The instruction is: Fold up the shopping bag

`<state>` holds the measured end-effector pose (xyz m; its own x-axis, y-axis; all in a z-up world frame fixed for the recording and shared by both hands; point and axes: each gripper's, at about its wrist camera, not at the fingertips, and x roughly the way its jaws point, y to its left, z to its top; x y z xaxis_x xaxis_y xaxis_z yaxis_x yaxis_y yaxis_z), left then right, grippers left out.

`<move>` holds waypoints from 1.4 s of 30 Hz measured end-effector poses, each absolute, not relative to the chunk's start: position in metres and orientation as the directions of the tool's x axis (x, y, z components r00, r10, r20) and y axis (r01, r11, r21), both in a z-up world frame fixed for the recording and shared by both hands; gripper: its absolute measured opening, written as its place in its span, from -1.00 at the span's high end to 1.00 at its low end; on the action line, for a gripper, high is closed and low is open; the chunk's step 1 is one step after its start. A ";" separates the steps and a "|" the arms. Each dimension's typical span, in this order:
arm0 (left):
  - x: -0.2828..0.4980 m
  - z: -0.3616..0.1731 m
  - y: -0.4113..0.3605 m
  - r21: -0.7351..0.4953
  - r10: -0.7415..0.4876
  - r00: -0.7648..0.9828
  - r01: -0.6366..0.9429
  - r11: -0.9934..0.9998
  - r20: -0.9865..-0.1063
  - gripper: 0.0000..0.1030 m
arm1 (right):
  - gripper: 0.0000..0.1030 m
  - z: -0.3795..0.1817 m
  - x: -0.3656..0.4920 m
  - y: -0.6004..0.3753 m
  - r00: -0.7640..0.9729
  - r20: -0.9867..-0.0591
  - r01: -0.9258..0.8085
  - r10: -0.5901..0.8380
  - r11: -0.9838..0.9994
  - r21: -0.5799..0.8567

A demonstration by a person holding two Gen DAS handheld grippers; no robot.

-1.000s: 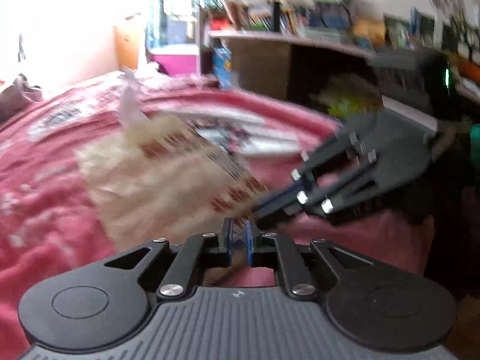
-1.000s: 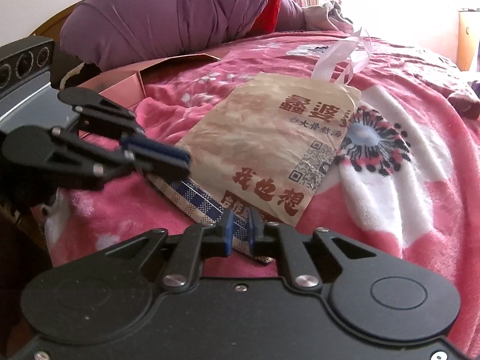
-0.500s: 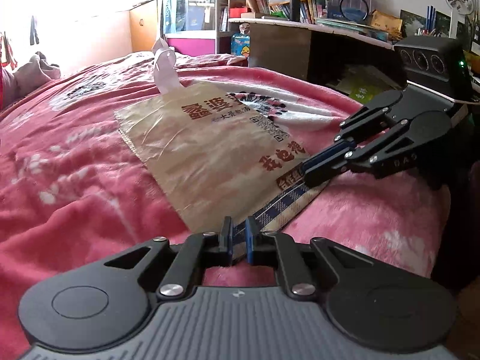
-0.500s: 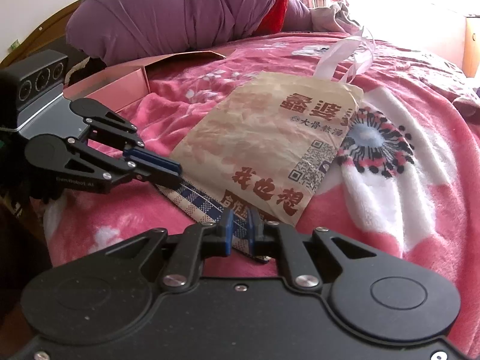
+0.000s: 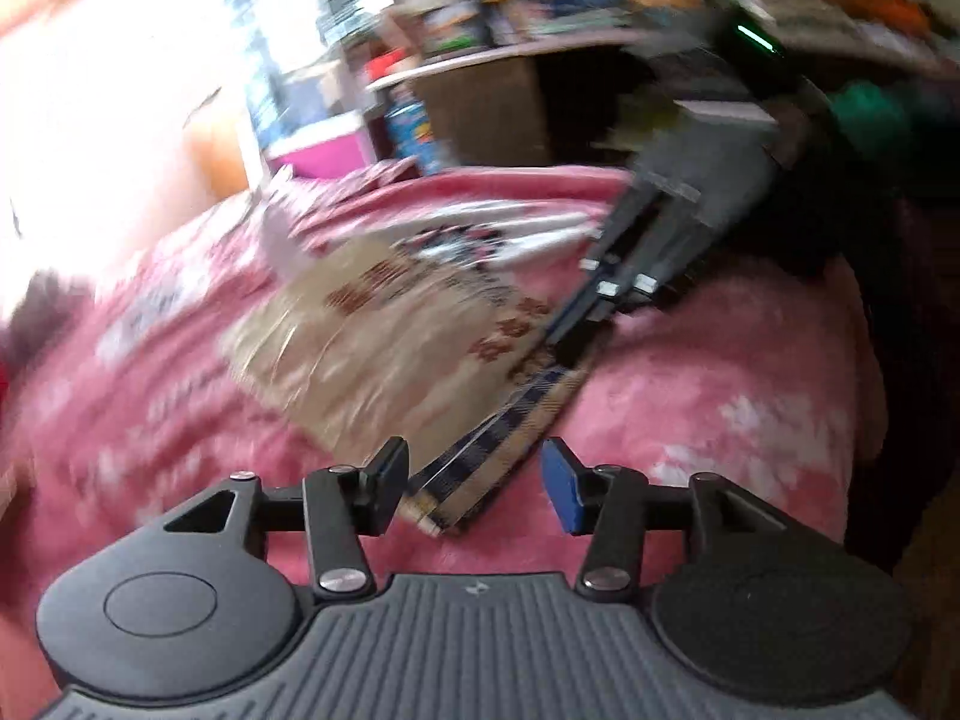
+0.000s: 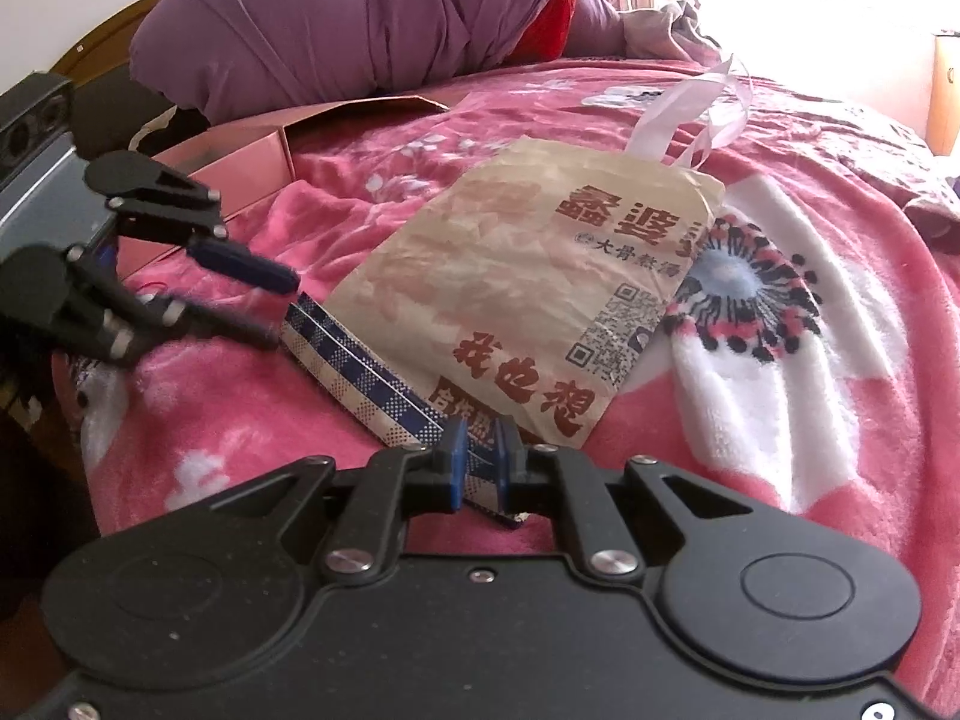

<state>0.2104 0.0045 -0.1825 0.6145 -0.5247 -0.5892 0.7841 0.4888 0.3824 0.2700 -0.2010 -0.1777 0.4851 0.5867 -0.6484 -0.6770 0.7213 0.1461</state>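
A tan shopping bag (image 6: 528,276) with red characters, a QR code and white handles (image 6: 690,114) lies flat on the pink blanket. Its blue-checked bottom edge (image 6: 372,366) faces me. My right gripper (image 6: 478,468) is shut on the near corner of that edge. My left gripper (image 5: 474,483) is open, its jaws on either side of the other corner (image 5: 480,468) without gripping it. It also shows in the right wrist view (image 6: 276,300), open at the bag's left corner. The left wrist view is blurred.
A pink floral blanket (image 6: 780,360) covers the bed. A pink cardboard box (image 6: 240,162) and a purple quilt (image 6: 360,18) lie at the back left. A cluttered shelf (image 5: 510,60) stands beyond the bed.
My left gripper has opened and let go of the bag's corner, and it is moving fast. My right gripper stays shut on its corner. The bag still lies flat.
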 end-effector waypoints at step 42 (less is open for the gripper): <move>0.211 -0.200 -0.022 0.564 -0.491 0.579 0.802 0.198 -0.651 0.88 | 0.74 -0.175 0.207 -0.144 0.475 -0.622 -0.873 0.622 0.242 -0.425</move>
<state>0.2112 -0.0217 -0.1998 0.5787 -0.4911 -0.6511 0.8020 0.1977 0.5637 0.2072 -0.1438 -0.1751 0.4751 0.6223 -0.6221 -0.8725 0.2417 -0.4246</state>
